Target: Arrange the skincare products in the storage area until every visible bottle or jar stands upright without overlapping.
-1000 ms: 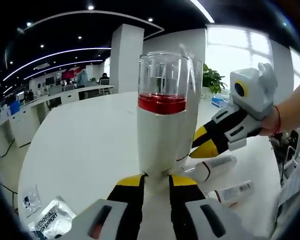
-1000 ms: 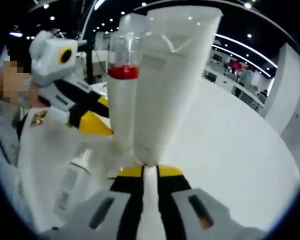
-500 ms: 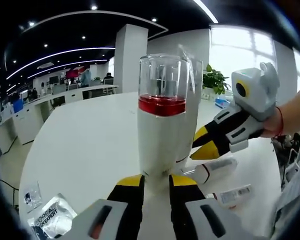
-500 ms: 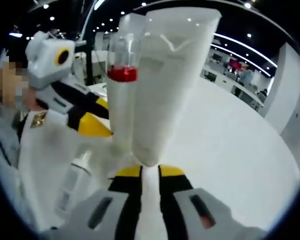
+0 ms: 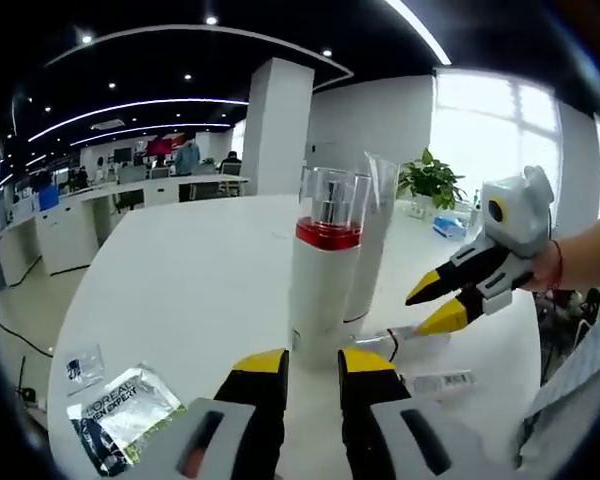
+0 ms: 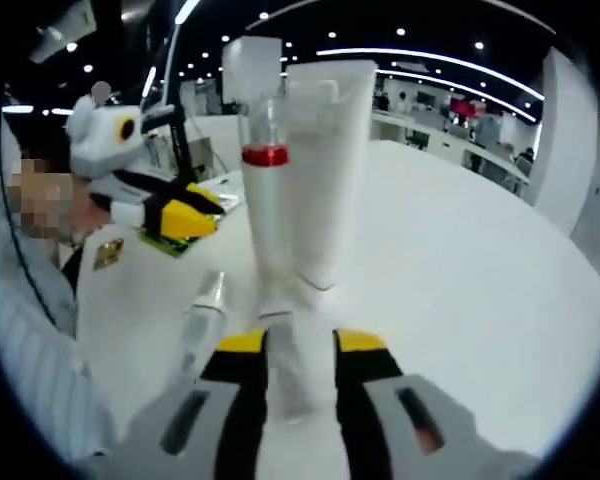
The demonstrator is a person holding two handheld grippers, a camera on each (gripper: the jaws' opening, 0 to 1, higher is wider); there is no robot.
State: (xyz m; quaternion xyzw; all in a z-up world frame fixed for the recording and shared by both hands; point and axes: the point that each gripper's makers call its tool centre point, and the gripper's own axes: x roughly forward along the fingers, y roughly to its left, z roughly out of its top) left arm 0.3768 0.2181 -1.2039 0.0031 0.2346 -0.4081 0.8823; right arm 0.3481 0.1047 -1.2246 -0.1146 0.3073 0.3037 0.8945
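Observation:
A white bottle (image 5: 325, 285) with a red band and a clear cap stands upright on the white table (image 5: 180, 290). A white tube (image 5: 373, 240) stands upright right behind it, close or touching. My left gripper (image 5: 313, 366) is open just short of the bottle's base, holding nothing. My right gripper (image 5: 435, 305) comes in from the right, its jaws apart. In the right gripper view the tube (image 6: 325, 190) and the bottle (image 6: 267, 215) stand side by side beyond my open right gripper (image 6: 300, 348). The left gripper (image 6: 175, 218) shows at the left.
Two tubes (image 5: 420, 335) (image 5: 442, 381) lie flat on the table to the right of the bottle. A lying tube (image 6: 205, 312) shows in the right gripper view. A dark sachet (image 5: 120, 410) and a small packet (image 5: 80, 365) lie at front left. A person's sleeve (image 6: 40, 340) is near.
Both grippers have drawn back from the bottle and the tube, which now stand free on the table. The right jaws have let go of the tube and spread wider.

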